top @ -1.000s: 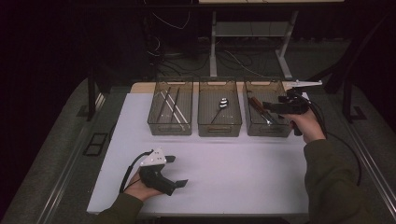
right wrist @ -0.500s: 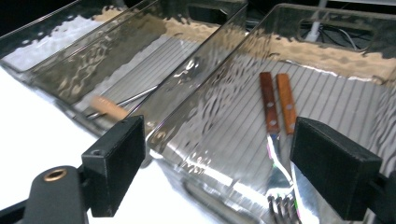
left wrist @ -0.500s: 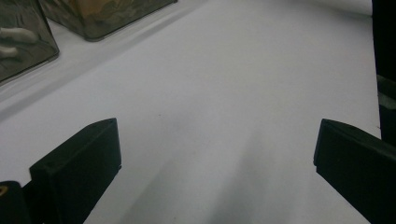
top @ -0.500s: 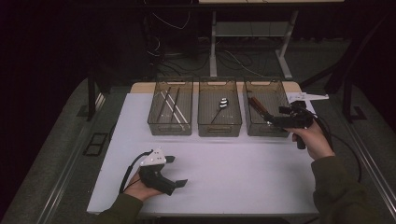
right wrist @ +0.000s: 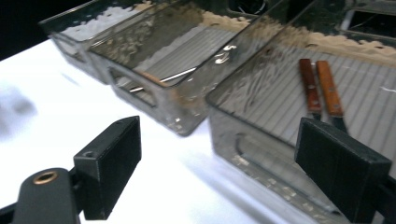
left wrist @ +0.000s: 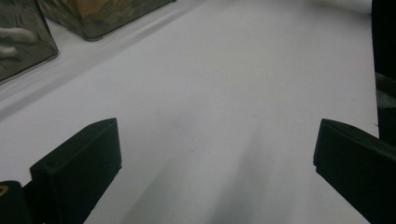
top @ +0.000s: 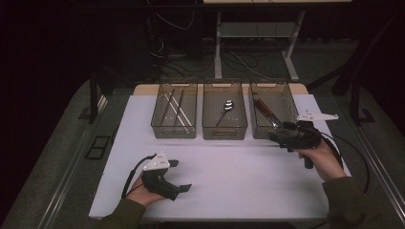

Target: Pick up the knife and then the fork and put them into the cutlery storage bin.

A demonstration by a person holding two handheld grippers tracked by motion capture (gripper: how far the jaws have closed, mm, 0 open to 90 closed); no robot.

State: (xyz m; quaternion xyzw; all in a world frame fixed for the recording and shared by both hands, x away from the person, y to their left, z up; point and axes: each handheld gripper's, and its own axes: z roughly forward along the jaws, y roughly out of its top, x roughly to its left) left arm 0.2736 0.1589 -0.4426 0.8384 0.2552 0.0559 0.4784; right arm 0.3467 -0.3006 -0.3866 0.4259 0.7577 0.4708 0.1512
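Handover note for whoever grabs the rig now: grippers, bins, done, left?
Left gripper: open, empty, resting low on the white table.
Right gripper: open, empty, at the near wall of the right bin.
Right bin holds two wooden-handled utensils; middle bin a spoon; left bin thin sticks.
Done: utensils lie sorted by bin.
Left: cannot tell; nothing gripped.

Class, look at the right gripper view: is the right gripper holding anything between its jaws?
No: the right gripper has its jaws wide apart, nothing between them but table and bin.
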